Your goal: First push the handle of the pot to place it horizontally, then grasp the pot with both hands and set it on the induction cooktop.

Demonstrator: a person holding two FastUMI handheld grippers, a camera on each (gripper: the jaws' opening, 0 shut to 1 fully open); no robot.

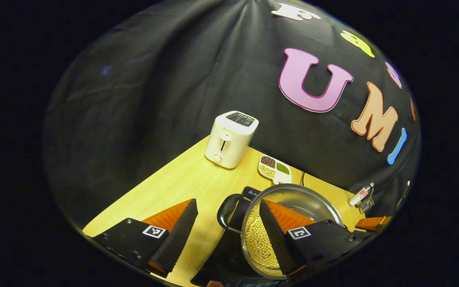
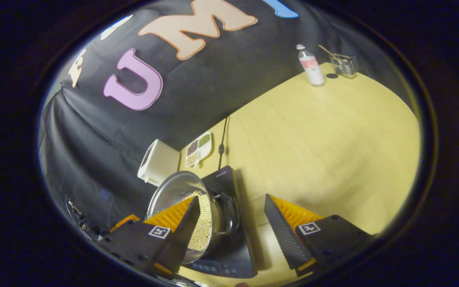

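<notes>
The steel pot (image 1: 293, 207) is seen seated on the black induction cooktop (image 2: 229, 247), which lies on the pale wooden table (image 2: 325, 135). Pale yellow beans (image 1: 258, 243) are held inside the pot.

In the left gripper view, the left gripper (image 1: 229, 235) is spread wide, w/ nothing clamped. One finger is placed inside the pot over the beans; the other is kept outside, well apart from the wall. The pot's black loop handle (image 1: 226, 211) is found between the two fingers. Whether the inner finger touches the pot can't be told.

In the right gripper view, the right gripper (image 2: 233, 231) is likewise released. One finger is seen above the beans at the pot's rim; the other is held over bare table beside the cooktop. The pot's other handle (image 2: 229, 213) sits between them.

At the back of the table, a white toaster (image 1: 231, 138) is stood near the cloth wall, w/ a divided dish of grains (image 1: 275, 169) just beside it. A power cord (image 2: 222, 145) is run from the cooktop toward the wall. In the far corner, a small bottle (image 2: 310, 65) and a clear glass holder (image 2: 343, 65) are placed near each other.
</notes>
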